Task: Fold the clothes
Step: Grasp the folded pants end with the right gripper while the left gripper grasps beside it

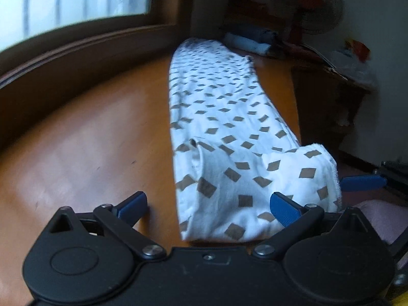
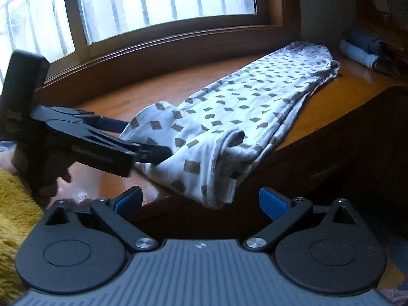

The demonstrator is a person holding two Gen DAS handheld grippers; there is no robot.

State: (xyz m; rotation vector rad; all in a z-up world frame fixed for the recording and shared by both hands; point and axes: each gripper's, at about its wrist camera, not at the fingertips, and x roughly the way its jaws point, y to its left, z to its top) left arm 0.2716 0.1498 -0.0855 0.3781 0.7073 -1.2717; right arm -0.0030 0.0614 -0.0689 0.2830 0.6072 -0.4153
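Wood fills most of both views: a glossy orange-brown tabletop (image 1: 89, 132) running under a dark-framed barred window (image 2: 158, 2) at the upper left of the frame. Along it lies a white garment with brown diamonds (image 1: 224, 117), folded into a long strip, its near end overhanging the table edge. Both claws, the left gripper (image 1: 211, 204) and the right gripper (image 2: 200, 200), stand wide with nothing between their blue pads. A standing fan (image 1: 306, 2) and rolled blue cloth (image 2: 362, 51) sit at the far end.
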